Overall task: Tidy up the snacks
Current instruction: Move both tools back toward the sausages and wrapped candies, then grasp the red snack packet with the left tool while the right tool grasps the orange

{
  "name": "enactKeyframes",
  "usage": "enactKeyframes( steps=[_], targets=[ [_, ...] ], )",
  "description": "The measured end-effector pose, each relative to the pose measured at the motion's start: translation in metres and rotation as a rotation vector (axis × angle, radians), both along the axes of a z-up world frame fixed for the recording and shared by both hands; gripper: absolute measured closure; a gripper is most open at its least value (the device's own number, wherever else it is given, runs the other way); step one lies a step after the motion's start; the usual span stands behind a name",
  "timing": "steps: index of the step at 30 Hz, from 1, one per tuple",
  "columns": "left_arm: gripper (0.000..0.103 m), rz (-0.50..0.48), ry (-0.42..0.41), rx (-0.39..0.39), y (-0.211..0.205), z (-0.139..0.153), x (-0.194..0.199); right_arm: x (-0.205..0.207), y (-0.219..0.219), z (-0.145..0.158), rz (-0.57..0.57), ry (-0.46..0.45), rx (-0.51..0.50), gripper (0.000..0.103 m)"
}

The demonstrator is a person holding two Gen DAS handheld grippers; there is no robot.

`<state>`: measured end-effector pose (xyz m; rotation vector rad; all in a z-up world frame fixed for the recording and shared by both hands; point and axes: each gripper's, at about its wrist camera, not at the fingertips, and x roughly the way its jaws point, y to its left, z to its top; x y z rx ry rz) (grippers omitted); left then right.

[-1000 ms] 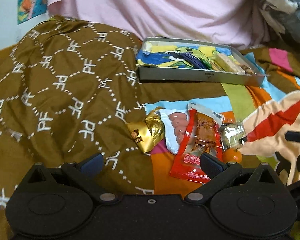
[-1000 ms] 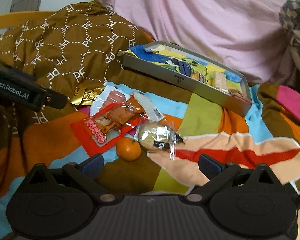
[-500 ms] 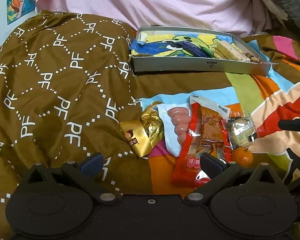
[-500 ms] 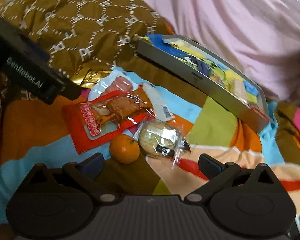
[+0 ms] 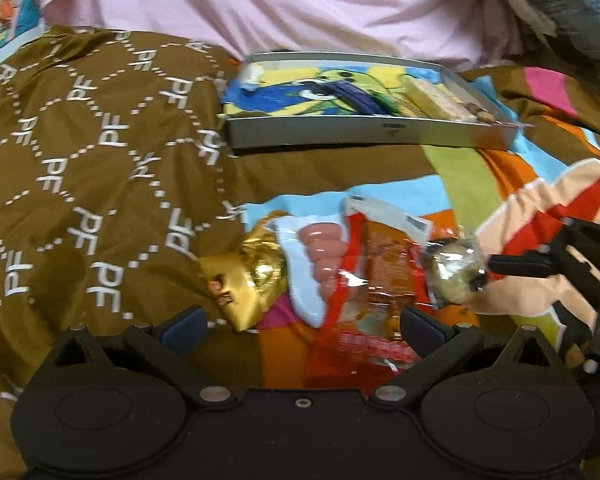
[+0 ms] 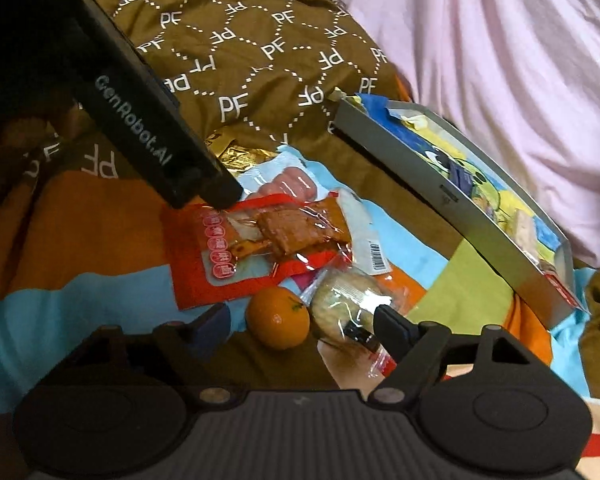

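Snacks [image 6: 276, 236] lie on the bedspread [image 6: 72, 240] between right gripper's [image 6: 300, 320] closing jaws.

orange [image 5: 456, 314] mostly hidden behind left jaws, tray [image 6: 556, 304] corner cut off

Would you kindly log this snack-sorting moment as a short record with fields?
setting: patterned bedding, brown quilt
tray: grey tray, far side, already holds a few items
loose snacks: gold packet, sausage pack, red jerky pack, mandarin, clear-wrapped pastry
left tongs: open, over the red jerky pack's near end, gripping nothing
right tongs: have just been closing, mandarin and pastry between them, not yet pinched
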<state>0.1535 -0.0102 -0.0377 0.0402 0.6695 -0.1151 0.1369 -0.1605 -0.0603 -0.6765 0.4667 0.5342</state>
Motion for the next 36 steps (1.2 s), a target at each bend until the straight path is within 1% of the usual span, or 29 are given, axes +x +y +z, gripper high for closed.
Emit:
enactKeyframes(
  steps=[2,4,5,7,10,12,14,17,20,27,29,31,35,36],
  targets=[
    [0.001,-0.015,0.004,-0.004,-0.005,0.000,0.003,0.004,0.000,0.000,0.004,0.020,0.008,0.029],
    [0.001,-0.025,0.003,-0.009,-0.012,0.001,0.008,0.007,0.000,0.000,0.007,0.045,0.013,0.047],
    [0.001,-0.029,0.002,-0.010,-0.015,0.001,0.010,0.007,0.000,0.001,0.013,0.058,0.013,0.050],
    [0.001,-0.044,0.001,0.003,-0.022,0.003,0.015,0.004,0.000,0.001,0.032,0.070,0.000,0.065],
    [0.001,-0.075,0.004,0.040,-0.031,0.005,0.020,-0.003,-0.005,0.000,0.064,0.041,-0.053,0.065],
    [0.001,-0.097,-0.001,0.066,-0.035,0.007,0.020,-0.005,-0.011,0.002,0.070,0.036,-0.066,0.065],
    [0.001,-0.113,-0.013,0.096,-0.038,0.007,0.020,-0.006,-0.019,0.005,0.057,0.040,-0.069,0.065],
    [0.001,-0.121,-0.020,0.142,-0.044,0.005,0.024,-0.002,-0.028,0.012,0.018,0.075,-0.049,0.065],
    [0.002,-0.133,-0.005,0.151,-0.050,0.002,0.030,0.002,-0.032,0.016,-0.008,0.114,-0.027,0.065],
    [0.002,-0.183,0.054,0.192,-0.066,-0.010,0.049,0.006,-0.028,0.013,-0.003,0.132,-0.032,0.065],
    [0.005,-0.198,0.082,0.193,-0.068,-0.013,0.057,0.008,-0.028,0.013,-0.004,0.139,-0.023,0.065],
    [0.006,-0.192,0.108,0.192,-0.069,-0.015,0.061,0.010,-0.028,0.012,-0.006,0.146,-0.015,0.065],
    [0.009,-0.188,0.118,0.184,-0.067,-0.014,0.061,0.013,-0.026,0.012,-0.003,0.149,-0.010,0.065],
    [0.012,-0.182,0.118,0.180,-0.066,-0.013,0.061,0.013,-0.025,0.011,-0.003,0.148,-0.011,0.065]
  ],
)
